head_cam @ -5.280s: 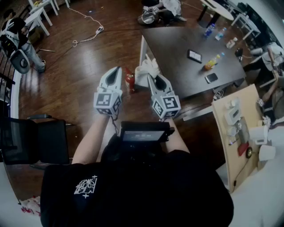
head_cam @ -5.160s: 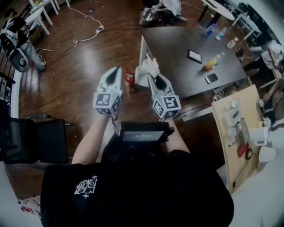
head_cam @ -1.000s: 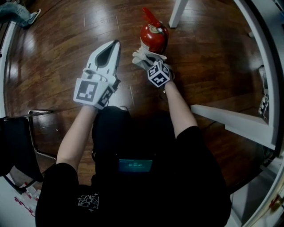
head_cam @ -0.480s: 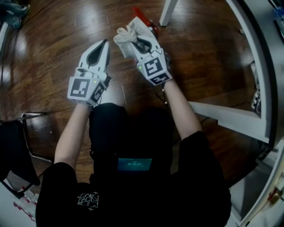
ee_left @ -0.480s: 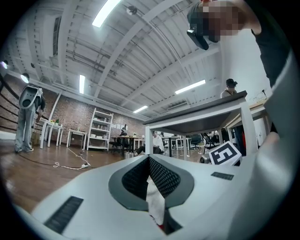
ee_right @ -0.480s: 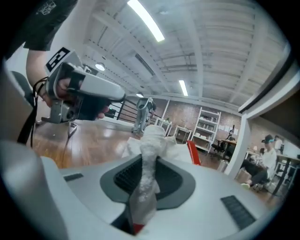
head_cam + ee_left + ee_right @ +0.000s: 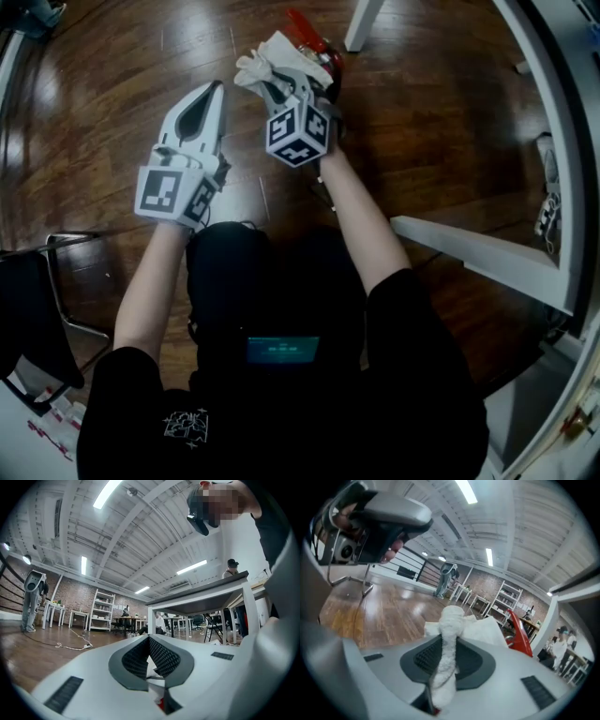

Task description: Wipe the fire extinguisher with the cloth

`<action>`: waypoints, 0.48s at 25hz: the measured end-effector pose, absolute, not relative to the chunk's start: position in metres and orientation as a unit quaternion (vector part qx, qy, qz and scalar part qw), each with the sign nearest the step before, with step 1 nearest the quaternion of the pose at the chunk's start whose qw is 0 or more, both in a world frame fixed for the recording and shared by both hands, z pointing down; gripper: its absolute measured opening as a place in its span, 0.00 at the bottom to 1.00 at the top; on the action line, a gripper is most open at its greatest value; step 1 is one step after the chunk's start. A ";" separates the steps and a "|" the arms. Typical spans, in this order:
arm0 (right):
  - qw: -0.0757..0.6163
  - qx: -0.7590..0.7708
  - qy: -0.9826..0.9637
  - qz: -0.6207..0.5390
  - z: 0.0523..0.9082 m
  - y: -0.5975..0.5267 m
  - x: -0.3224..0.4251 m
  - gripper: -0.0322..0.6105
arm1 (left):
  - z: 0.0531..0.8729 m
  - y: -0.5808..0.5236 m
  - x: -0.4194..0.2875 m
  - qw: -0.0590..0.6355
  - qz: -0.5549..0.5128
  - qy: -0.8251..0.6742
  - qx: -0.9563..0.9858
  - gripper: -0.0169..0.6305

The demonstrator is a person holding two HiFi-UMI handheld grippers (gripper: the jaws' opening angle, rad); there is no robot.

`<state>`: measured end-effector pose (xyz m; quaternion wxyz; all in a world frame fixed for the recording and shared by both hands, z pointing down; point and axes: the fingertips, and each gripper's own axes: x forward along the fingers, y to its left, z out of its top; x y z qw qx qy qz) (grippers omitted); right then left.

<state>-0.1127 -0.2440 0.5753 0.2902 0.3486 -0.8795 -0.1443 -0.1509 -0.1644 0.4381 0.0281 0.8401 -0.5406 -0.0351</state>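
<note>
The cloth [image 7: 265, 62] was pinched in the jaws of the right gripper [image 7: 283, 86] beside the fire extinguisher [image 7: 307, 28], which, unsteadied by the left gripper [image 7: 212, 92], jaws shut on nothing, might be toppled by hard wiping.

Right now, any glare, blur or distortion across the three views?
Head view: fisheye bend, bright glare patches on the glossy brown wooden floor. Left gripper view: ceiling strip lights blown out, dark round vignette. Right gripper view: soft overall, most at the crumpled white cloth up close; red fire extinguisher lever still readable.
</note>
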 end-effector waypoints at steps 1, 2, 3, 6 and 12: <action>0.310 0.346 -0.872 -0.157 0.582 -0.243 -0.117 0.19 | 0.440 -0.165 -0.151 0.030 -0.032 -0.543 0.839 0.03; 0.331 0.344 -0.862 -0.170 0.589 -0.242 -0.120 0.19 | 0.442 -0.165 -0.152 0.032 -0.030 -0.543 0.838 0.03; 0.351 0.343 -0.852 -0.182 0.597 -0.241 -0.122 0.19 | 0.444 -0.165 -0.152 0.033 -0.028 -0.544 0.838 0.03; 0.401 0.334 -0.829 -0.200 0.623 -0.239 -0.130 0.19 | 0.446 -0.164 -0.154 0.038 -0.028 -0.546 0.837 0.03; 0.478 0.305 -0.813 -0.134 0.718 -0.231 -0.120 0.19 | 0.443 -0.159 -0.156 0.024 -0.028 -0.542 0.839 0.03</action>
